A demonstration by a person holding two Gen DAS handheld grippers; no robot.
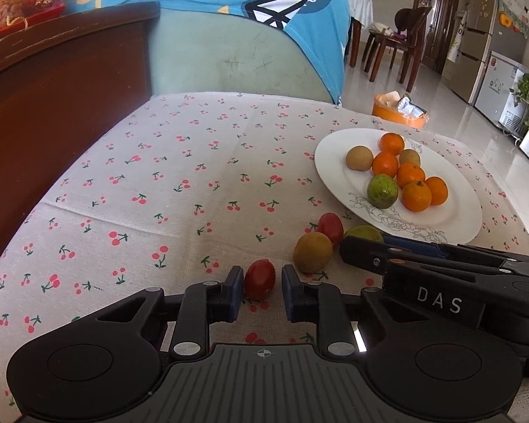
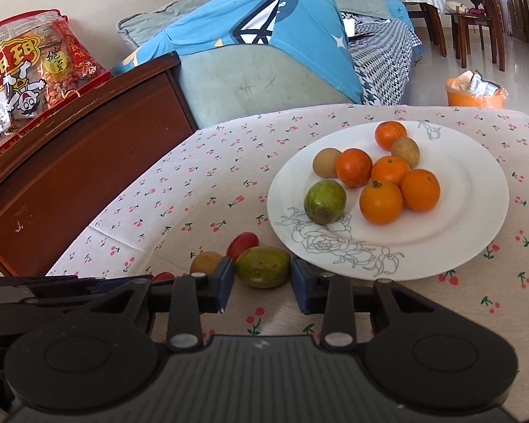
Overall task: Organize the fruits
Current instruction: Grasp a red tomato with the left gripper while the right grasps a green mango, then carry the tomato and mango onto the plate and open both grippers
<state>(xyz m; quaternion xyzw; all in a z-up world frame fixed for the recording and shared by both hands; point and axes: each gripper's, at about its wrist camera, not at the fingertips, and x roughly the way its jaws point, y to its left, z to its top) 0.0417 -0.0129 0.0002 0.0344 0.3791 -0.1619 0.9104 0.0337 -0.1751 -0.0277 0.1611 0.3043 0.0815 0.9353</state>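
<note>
Red, smooth tomato between left fingers, clenched on its 2 sides; likely soft, bruisable. Green fruit between right fingers, pads not visibly touching.

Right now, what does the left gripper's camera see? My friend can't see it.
The left gripper is closed around a small red fruit on a cherry-print tablecloth. To the right, a white plate holds oranges and other fruit.

Fruits on plate, others beside.
</note>
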